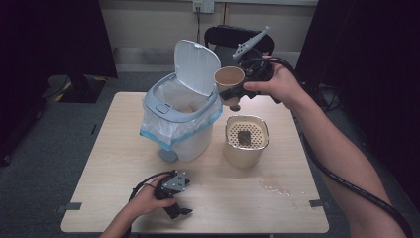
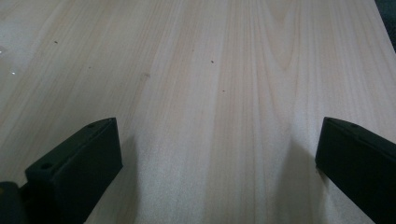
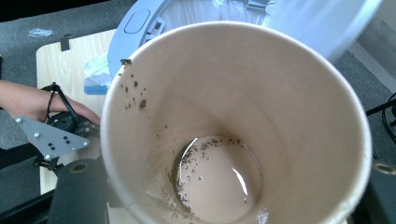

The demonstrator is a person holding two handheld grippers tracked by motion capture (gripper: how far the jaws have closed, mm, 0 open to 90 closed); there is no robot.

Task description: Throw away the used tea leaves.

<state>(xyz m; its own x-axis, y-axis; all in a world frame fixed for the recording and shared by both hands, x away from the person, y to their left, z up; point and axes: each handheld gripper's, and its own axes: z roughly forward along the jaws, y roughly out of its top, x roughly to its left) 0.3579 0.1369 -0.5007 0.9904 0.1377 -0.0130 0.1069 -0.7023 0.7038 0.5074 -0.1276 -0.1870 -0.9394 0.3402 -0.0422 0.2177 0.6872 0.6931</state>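
You can't see the paper cup's base in the right gripper view; the bottom edge cuts it off, and the cup hides most of both jaws. The bin's inside is masked by its liner from above. In the strainer pot, that dark lump is too small for you to identify.

A pale wooden table carries a lidded bin, a beige strainer container and a wet patch.
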